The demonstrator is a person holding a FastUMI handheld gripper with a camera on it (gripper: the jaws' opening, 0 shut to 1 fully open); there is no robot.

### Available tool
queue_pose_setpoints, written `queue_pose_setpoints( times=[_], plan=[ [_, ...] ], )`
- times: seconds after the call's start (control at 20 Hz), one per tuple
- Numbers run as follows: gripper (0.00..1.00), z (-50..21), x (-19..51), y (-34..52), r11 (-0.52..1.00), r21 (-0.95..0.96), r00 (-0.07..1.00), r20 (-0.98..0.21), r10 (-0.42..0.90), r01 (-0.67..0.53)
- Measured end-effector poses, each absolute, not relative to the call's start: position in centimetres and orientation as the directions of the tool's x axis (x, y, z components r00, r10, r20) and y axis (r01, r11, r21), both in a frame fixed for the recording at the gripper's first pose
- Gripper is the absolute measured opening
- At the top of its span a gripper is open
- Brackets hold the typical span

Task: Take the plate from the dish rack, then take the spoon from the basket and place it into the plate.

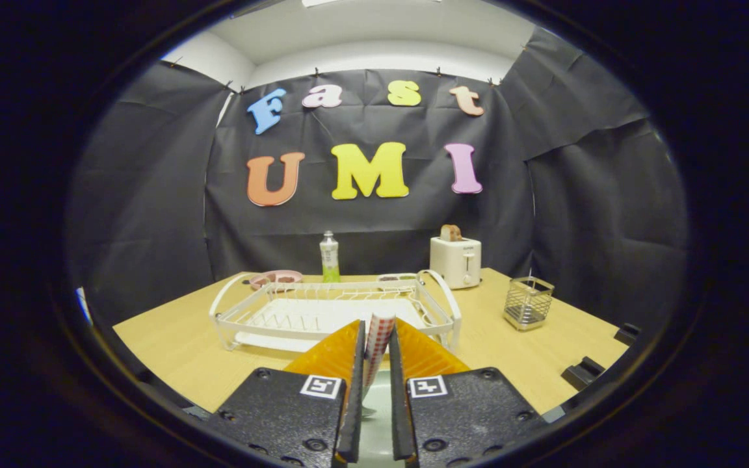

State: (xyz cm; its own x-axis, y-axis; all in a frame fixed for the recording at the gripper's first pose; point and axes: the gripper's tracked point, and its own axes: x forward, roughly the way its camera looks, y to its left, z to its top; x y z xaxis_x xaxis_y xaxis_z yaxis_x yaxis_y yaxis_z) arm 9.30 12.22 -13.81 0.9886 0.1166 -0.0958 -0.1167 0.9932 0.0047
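Observation:
My gripper [377,330] is shut on a spoon [374,356] with a red-and-white checked handle, which stands up between the two orange fingers. Its lower end is hidden between the finger bases. Under the fingers, close to me, shows a strip of a pale plate [374,422]. The white wire dish rack [241,322] lies just beyond the fingertips on the wooden table, with no dishes in it. The small wire basket [527,302] stands to the right of the rack and looks empty.
A white toaster [456,261] with a slice of bread stands behind the rack's right end. A green soap bottle [329,258] and a pink dish [275,279] are behind the rack. Two black blocks [582,372] sit by the table's right edge.

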Motion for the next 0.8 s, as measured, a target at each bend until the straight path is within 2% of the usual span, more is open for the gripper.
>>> queue_pose_setpoints(
  times=[0.15, 0.2, 0.25, 0.55, 0.75, 0.8],
  plan=[
    [0.28, -13.8, 8.8, 11.3, 0.992, 0.018, 0.986, -0.111, 0.126, -0.125],
    [0.32, -13.7, 8.8, 10.8, 0.992, 0.02, 0.986, -0.11, 0.127, -0.125],
    [0.4, -13.5, 8.8, 9.9, 0.993, 0.025, 0.988, -0.107, 0.114, -0.112],
    [0.61, -11.9, 8.8, 6.4, 0.995, 0.048, 0.989, -0.113, 0.098, -0.093],
    [0.97, -9.7, 8.0, 4.2, 0.994, 0.075, 0.993, -0.079, 0.085, -0.079],
    [0.97, -9.1, 7.6, 3.6, 0.994, 0.078, 0.995, -0.068, 0.079, -0.073]
  ],
)
